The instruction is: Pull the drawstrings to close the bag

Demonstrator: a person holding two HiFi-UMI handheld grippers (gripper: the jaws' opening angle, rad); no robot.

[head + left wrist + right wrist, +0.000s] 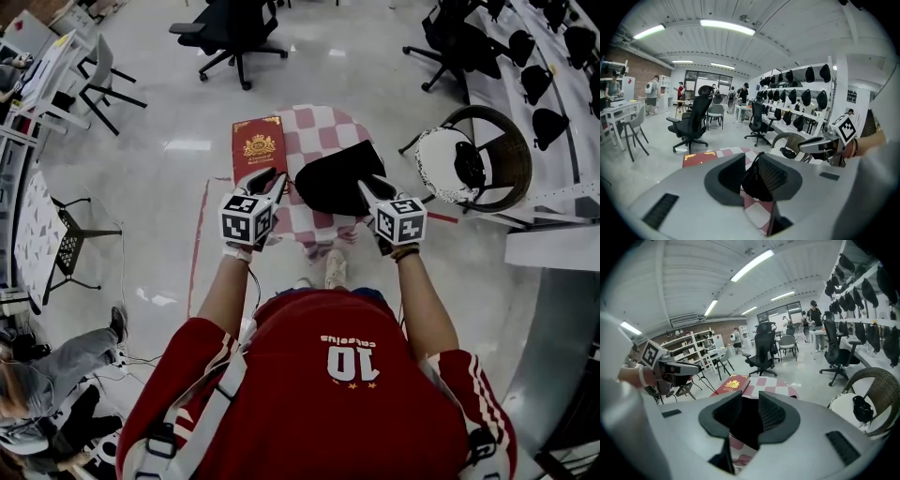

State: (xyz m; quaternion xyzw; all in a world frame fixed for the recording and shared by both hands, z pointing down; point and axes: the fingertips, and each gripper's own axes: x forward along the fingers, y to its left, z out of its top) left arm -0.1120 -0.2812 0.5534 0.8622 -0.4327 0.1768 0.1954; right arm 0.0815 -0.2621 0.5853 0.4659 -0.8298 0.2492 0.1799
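A black drawstring bag lies on a small round table with a red-and-white checked cloth. My left gripper sits at the bag's left edge and my right gripper at its right edge. In the left gripper view, my left gripper has its jaws apart. The bag and a thin strand of it show in the gap, not pinched. In the right gripper view, my right gripper is also open, with the bag dark behind the gap.
A red book with a gold emblem lies on the cloth left of the bag. A wicker chair with a white cushion stands right of the table. Office chairs are farther back, and a black folding chair stands at the left.
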